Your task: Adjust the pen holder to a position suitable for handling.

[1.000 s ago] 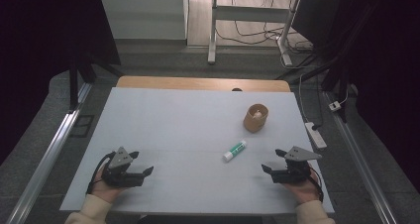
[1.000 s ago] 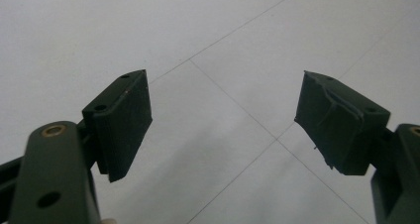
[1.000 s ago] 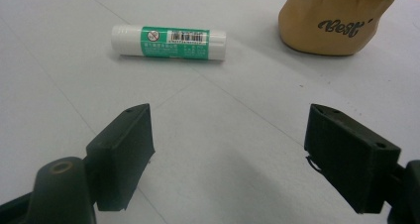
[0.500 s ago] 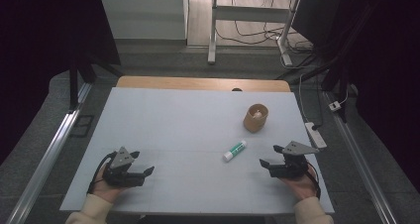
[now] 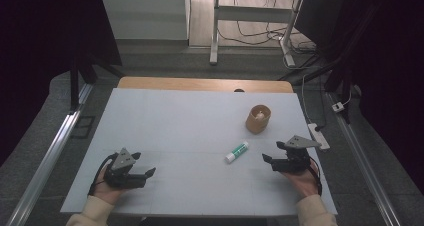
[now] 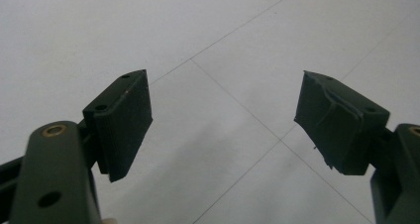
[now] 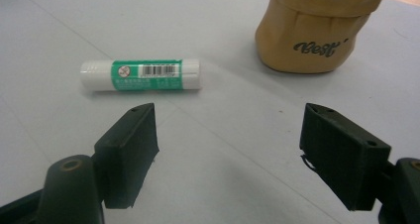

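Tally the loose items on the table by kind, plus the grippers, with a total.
Glue stick, green and white, lying flat: 1
Tan bag-like holder, upright: 1
Grippers, both open: 2 (left gripper, right gripper)
Total: 4

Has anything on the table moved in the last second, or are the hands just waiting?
The right gripper has edged left, toward the glue stick; its fingers are open and hold nothing. The left gripper stayed at its corner, open over bare table. The glue stick and the brown paper cup lie where they were, untouched.
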The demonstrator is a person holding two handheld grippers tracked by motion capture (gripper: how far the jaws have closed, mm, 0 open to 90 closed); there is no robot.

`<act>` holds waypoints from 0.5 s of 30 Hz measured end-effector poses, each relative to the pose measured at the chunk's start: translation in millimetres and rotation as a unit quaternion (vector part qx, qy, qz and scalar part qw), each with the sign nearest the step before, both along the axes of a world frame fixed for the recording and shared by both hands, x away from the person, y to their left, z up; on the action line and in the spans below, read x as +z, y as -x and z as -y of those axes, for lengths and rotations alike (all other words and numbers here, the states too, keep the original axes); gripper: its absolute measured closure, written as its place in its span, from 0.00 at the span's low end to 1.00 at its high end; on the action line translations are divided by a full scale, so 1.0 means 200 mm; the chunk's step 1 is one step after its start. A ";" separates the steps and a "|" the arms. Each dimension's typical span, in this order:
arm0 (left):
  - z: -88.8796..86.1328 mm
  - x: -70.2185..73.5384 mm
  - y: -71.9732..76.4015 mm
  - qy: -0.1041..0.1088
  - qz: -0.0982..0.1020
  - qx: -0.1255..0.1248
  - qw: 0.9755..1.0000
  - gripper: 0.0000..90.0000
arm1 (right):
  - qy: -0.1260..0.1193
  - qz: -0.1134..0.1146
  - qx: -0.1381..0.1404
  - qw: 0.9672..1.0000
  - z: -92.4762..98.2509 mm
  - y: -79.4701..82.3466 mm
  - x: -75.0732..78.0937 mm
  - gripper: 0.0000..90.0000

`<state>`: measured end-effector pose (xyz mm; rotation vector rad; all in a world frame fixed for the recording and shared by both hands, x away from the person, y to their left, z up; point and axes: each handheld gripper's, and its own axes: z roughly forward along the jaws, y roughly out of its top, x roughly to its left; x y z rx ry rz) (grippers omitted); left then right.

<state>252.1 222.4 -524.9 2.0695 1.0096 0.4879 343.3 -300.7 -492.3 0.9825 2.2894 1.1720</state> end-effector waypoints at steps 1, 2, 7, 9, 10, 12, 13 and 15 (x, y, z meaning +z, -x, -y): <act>0.00 0.00 0.00 -0.001 0.000 0.000 1.000 0.24 | 0.000 0.000 0.000 1.000 0.00 0.00 0.00 0.25; 0.00 0.00 0.00 -0.001 0.000 0.001 1.000 0.24 | -0.004 0.001 -0.004 1.000 0.00 -0.01 0.01 0.25; 0.00 0.00 0.00 -0.003 0.001 0.003 1.000 0.24 | -0.001 -0.004 -0.015 1.000 0.02 -0.04 0.02 0.25; 0.00 0.00 0.00 -0.002 0.001 0.003 1.000 0.24 | -0.001 -0.004 -0.020 1.000 0.02 -0.07 0.03 0.25; 0.00 0.00 0.00 -0.003 0.000 0.003 1.000 0.24 | 0.001 -0.004 -0.023 1.000 0.02 -0.08 0.04 0.25; 0.00 0.00 0.00 -0.003 0.000 0.004 1.000 0.24 | 0.003 -0.002 -0.026 1.000 0.03 -0.09 0.04 0.25; 0.00 0.00 0.00 -0.003 0.000 0.005 1.000 0.24 | 0.005 -0.004 -0.031 1.000 0.03 -0.12 0.04 0.26; 0.00 0.00 0.00 -0.003 0.000 0.004 1.000 0.24 | 0.010 -0.004 -0.032 0.999 0.03 -0.13 0.05 0.25</act>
